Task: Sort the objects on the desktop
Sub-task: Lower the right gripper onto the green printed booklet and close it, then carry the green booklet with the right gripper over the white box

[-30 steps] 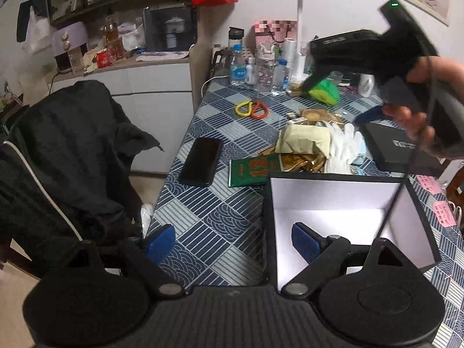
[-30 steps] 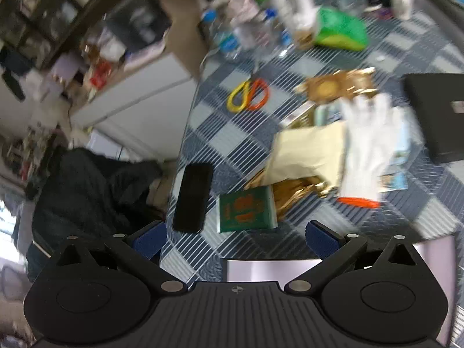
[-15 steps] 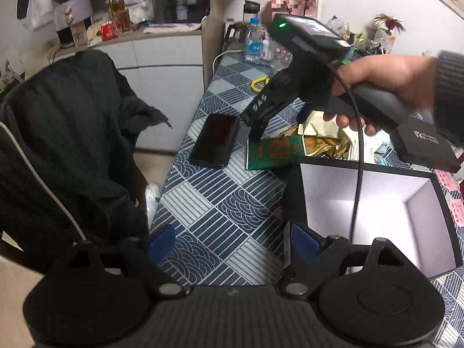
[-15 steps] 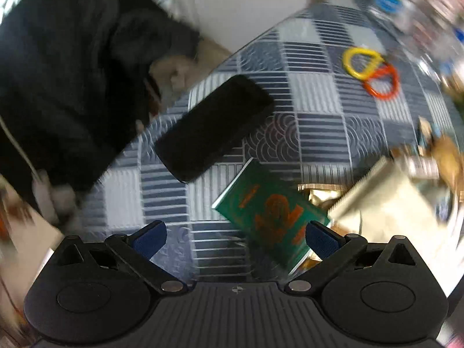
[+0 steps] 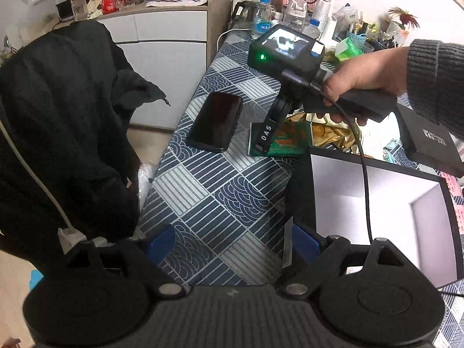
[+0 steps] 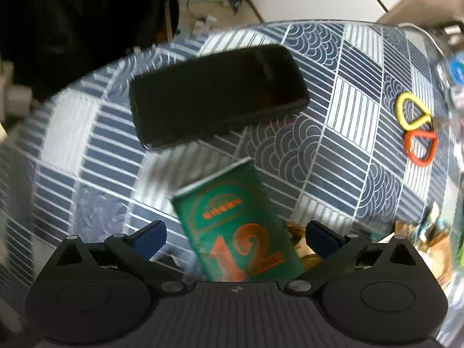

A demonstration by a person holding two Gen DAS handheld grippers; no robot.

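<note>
My right gripper (image 6: 235,237) low over green booklet (image 6: 237,226), fingers (image 6: 149,236) wide, one on each side of it, not closed on it. Booklet flat on counter (image 6: 333,156), black phone (image 6: 216,95) just beyond. Yellow and orange rings (image 6: 416,129) off to right. My left gripper (image 5: 232,245) hangs above counter edge, fingers (image 5: 159,243) wide, holding nothing; right-hand finger sits by rim of open black box (image 5: 377,200). In left view, right hand (image 5: 359,81) grips handle, finger tip on booklet (image 5: 290,142).
</note>
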